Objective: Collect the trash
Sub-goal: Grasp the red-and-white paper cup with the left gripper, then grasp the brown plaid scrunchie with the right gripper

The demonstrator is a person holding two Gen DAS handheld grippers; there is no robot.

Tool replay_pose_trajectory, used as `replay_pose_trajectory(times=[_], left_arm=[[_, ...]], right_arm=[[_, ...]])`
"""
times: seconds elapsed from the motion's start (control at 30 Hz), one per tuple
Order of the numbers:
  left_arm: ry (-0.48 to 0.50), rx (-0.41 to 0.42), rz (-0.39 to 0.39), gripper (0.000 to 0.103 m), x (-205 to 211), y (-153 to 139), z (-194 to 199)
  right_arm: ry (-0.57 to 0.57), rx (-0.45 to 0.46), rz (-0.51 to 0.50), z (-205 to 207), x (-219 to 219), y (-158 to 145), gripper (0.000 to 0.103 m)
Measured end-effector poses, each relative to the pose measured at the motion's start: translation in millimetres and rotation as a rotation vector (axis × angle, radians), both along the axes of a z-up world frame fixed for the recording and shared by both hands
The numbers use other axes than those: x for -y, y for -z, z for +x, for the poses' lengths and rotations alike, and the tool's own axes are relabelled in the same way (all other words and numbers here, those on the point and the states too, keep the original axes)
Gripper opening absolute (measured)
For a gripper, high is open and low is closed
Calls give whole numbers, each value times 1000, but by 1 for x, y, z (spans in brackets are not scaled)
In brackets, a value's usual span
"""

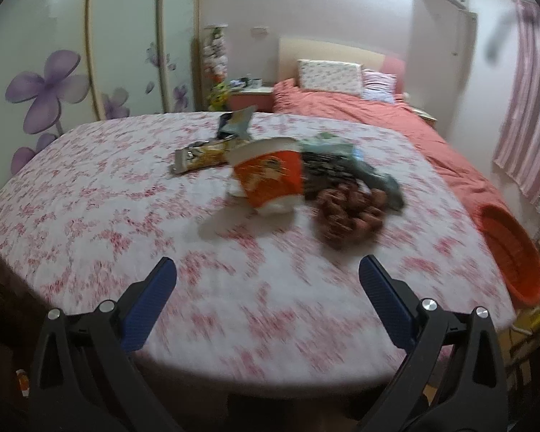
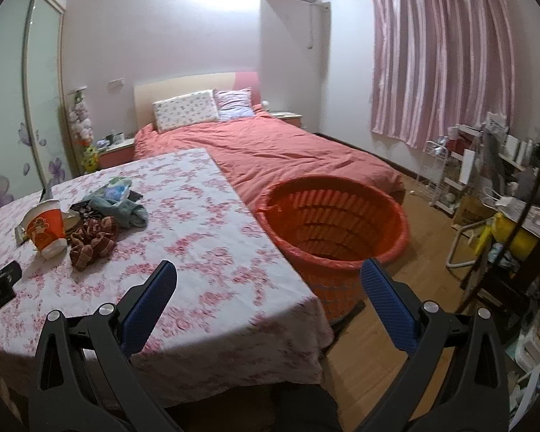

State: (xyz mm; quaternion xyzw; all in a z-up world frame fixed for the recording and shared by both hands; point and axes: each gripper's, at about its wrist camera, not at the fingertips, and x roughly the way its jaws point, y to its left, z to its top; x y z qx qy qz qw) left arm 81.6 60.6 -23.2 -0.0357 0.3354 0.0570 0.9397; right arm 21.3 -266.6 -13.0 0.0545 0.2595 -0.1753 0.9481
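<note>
A tilted orange and white paper cup [image 1: 270,178] [image 2: 45,228] lies on the floral tablecloth [image 1: 108,198] among other litter: a yellow snack wrapper [image 1: 201,156], a dark foil bag [image 1: 235,124], a brown crumpled cloth [image 1: 349,216] [image 2: 91,241] and a blue-green cloth [image 1: 370,172] [image 2: 126,208]. My left gripper [image 1: 268,270] is open, short of the cup and empty. My right gripper [image 2: 268,273] is open and empty over the table's right edge, next to the orange basket [image 2: 336,216] [image 1: 511,252] on the floor.
A bed with a red cover [image 2: 288,151] runs behind the table and basket. A wardrobe with purple flowers [image 1: 54,82] stands at left. Cluttered shelves and a chair [image 2: 486,194] fill the right side. A dark object [image 2: 0,288] lies at the table's left edge.
</note>
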Motion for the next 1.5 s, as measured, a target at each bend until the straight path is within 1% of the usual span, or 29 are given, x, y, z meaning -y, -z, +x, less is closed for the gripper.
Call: replay_pose_trajectory(times=[0.1, 0.23, 0.43, 0.57, 0.7, 0.77, 0.8, 0.83, 0.9, 1.17, 1.37, 1.5], left_arm=[[-28, -17, -10, 99, -12, 4, 28], [-52, -32, -17, 99, -16, 11, 66], [-83, -124, -40, 99, -16, 31, 123], [-107, -160, -43, 99, -17, 40, 144], [-120, -167, -31, 99, -18, 44, 161], [-117, -171, -4, 98, -18, 45, 166], [-111, -172, 1, 93, -19, 45, 168], [-102, -173, -1, 86, -20, 45, 170], [-89, -174, -14, 80, -25, 45, 171], [-50, -147, -25, 79, -45, 40, 165], [-30, -138, -31, 79, -64, 37, 156], [-26, -141, -42, 79, -75, 38, 152]], right_arm=[[-36, -20, 7, 16, -6, 1, 101], [-76, -56, 5, 36, -15, 6, 101], [-113, -93, -20, 57, -27, 11, 101], [-132, -112, -18, 78, -33, 10, 101], [-160, -113, -17, 95, -42, 11, 101], [-183, -116, -6, 102, -49, 11, 101], [-193, -117, 0, 105, -51, 11, 101], [-210, -119, 11, 109, -55, 12, 101], [-239, -127, 37, 118, -60, 14, 101], [-359, -183, 141, 149, -90, 28, 101], [-433, -190, 139, 163, -119, 32, 101], [-434, -220, 113, 179, -134, 38, 101]])
